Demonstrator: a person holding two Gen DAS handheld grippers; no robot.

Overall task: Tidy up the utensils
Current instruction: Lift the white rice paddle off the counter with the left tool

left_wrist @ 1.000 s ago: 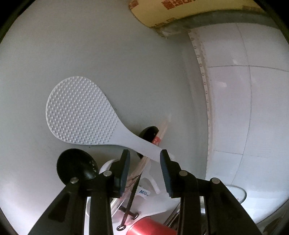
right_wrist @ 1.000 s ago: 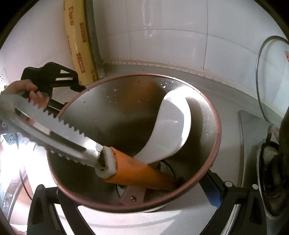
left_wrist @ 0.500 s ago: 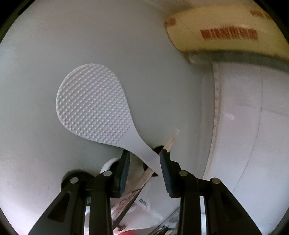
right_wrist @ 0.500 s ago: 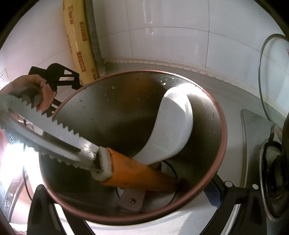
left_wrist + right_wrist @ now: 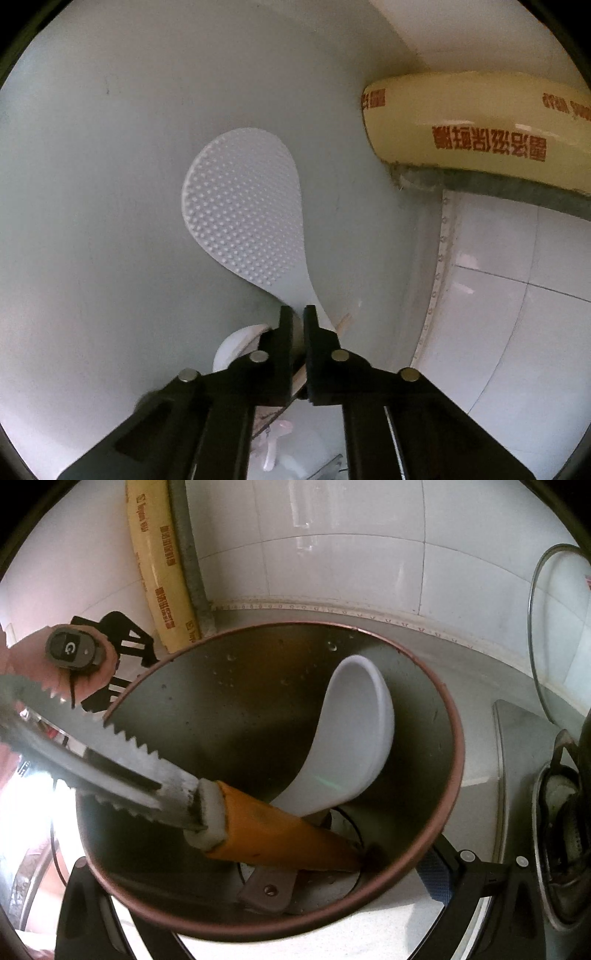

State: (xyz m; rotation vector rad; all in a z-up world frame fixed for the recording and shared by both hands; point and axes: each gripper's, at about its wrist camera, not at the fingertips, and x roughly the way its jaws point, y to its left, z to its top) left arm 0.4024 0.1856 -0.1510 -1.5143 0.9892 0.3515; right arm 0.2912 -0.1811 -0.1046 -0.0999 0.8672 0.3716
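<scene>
Left wrist view: left tool (image 5: 298,314) clamped on the neck of the white rice paddle (image 5: 245,210), fingers close together with the thin handle pinched between them; dimpled blade raised ahead of the fingertips, tilted up and to the left, against a plain pale wall; below the tool, partly hidden, a white container (image 5: 236,347) with a few thin handles poking out, too obscured to name; to the right, a yellow pipe (image 5: 476,136) with red print running along the corner above white wall tiles (image 5: 517,314).

Right wrist view: right tool (image 5: 258,897) spread wide around a round metal pot (image 5: 452,760) with a reddish rim, one finger low on the left of it and the blue-padded one against its right outer wall; actual pressure on the wall hard to tell; inside the pot, a white ceramic spoon (image 5: 354,734) leaning on the far side, serrated tongs (image 5: 122,760) with an orange handle jutting out over the left rim, a grey handle end lying at the bottom; pot resting on the pale desk (image 5: 476,672); glass lid (image 5: 554,635) at the right; a hand (image 5: 35,664) holding the other tool at far left.
</scene>
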